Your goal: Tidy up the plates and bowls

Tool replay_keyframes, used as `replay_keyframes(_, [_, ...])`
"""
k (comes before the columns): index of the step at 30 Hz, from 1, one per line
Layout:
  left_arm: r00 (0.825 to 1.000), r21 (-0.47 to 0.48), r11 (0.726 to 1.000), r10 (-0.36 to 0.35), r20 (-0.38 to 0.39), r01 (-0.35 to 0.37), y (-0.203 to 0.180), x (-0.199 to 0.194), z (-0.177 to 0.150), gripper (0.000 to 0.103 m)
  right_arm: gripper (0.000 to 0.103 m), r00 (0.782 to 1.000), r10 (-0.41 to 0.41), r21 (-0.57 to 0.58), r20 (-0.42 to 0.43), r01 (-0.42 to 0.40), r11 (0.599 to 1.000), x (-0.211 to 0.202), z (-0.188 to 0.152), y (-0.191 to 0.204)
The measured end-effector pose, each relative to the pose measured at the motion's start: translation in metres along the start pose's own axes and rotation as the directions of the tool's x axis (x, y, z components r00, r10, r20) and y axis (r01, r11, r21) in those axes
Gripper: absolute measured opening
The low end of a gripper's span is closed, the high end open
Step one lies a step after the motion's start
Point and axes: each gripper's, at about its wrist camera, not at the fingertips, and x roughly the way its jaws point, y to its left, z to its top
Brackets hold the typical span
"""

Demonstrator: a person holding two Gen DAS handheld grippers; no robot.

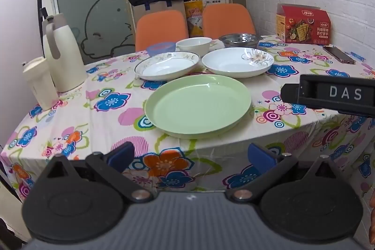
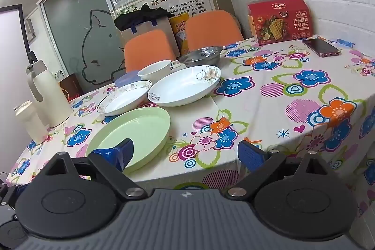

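Note:
A green plate point(image 1: 198, 106) lies near the table's front edge; it also shows in the right wrist view point(image 2: 131, 132). Behind it lie a gold-rimmed white plate point(image 1: 166, 65) point(image 2: 124, 97) and a flower-painted white plate point(image 1: 237, 61) point(image 2: 185, 86). Further back stand a white bowl point(image 1: 193, 45) point(image 2: 154, 70), a blue bowl point(image 1: 161, 48) point(image 2: 126, 79) and a steel bowl point(image 1: 240, 39) point(image 2: 201, 55). My left gripper point(image 1: 191, 156) is open and empty before the table edge. My right gripper point(image 2: 186, 155) is open and empty, its left finger over the green plate's near rim.
A cream thermos jug point(image 1: 62, 53) and a cream cup point(image 1: 39, 83) stand at the table's left. A red cracker box point(image 1: 303, 26) and a phone point(image 1: 338, 54) lie at the back right. Two orange chairs point(image 1: 161, 27) stand behind the table.

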Motion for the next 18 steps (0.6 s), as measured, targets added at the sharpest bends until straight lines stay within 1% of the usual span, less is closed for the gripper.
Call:
replay_keyframes(1, [1.000, -0.001, 1.000, -0.003, -0.006, 0.003, 0.000, 0.001, -0.001, 0.103, 0.083, 1.000, 0.001, 0.001, -0.006, -0.001, 1.000, 0.001, 0.000, 0.000])
replay_keyframes(2, [1.000, 0.000, 1.000, -0.004, -0.005, 0.004, 0.000, 0.001, -0.002, 0.103, 0.083, 1.000, 0.006, 0.001, 0.012, -0.006, 1.000, -0.003, 0.000, -0.001])
replay_keyframes(5, [1.000, -0.006, 1.000, -0.011, 0.001, 0.011, 0.002, -0.002, -0.003, 0.103, 0.083, 1.000, 0.007, 0.005, 0.007, -0.007, 1.000, -0.006, 0.000, 0.000])
replay_keyframes(6, [1.000, -0.006, 1.000, -0.012, 0.001, 0.012, 0.003, -0.002, -0.003, 0.103, 0.083, 1.000, 0.000, 0.006, -0.005, 0.000, 1.000, -0.001, 0.001, 0.000])
replay_keyframes(14, [1.000, -0.004, 1.000, -0.002, -0.009, 0.002, -0.004, -0.005, -0.004, 0.103, 0.083, 1.000, 0.005, -0.002, 0.001, -0.005, 1.000, 0.006, -0.002, -0.004])
replay_keyframes(16, [1.000, -0.007, 1.000, -0.006, -0.012, 0.006, 0.000, 0.000, -0.001, 0.103, 0.083, 1.000, 0.007, -0.003, 0.002, -0.007, 1.000, 0.009, -0.003, -0.006])
replay_keyframes(18, [1.000, -0.006, 1.000, -0.007, -0.013, 0.006, 0.000, 0.000, -0.001, 0.103, 0.083, 1.000, 0.002, -0.009, 0.005, -0.002, 1.000, 0.000, -0.001, 0.002])
